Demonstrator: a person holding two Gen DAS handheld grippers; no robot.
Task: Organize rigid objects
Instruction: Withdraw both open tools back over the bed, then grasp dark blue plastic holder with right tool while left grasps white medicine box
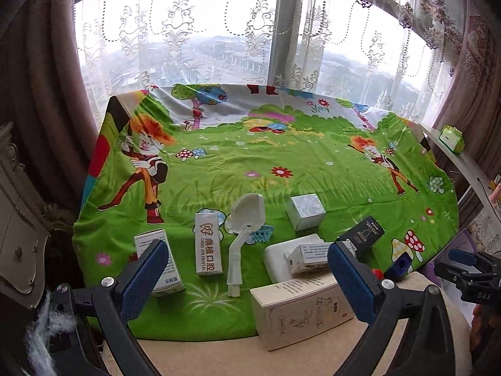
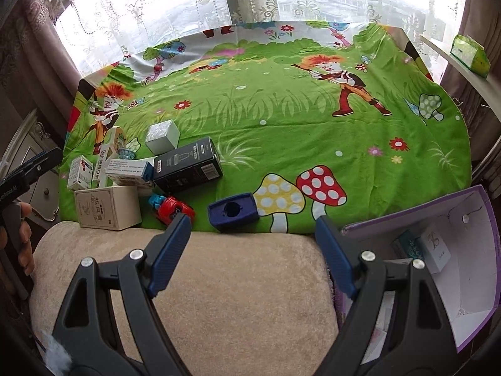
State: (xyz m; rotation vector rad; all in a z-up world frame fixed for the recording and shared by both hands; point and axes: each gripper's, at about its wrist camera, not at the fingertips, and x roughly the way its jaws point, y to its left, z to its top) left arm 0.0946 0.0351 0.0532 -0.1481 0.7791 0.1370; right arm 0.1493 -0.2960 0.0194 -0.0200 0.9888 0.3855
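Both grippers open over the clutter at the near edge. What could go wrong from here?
1. The boxes are packed tight: closing on the beige box may shove the small white box stacked behind it.
2. The red toy car and blue block sit at the cloth's near edge and could get knocked off.
3. The left gripper straddles several items, so a wrong pick is likely.

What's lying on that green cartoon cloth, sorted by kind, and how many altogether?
Cartons: 6
White plastic items: 2
Teal basket: 1
Red toy car: 1
Blue block: 1
Total: 11
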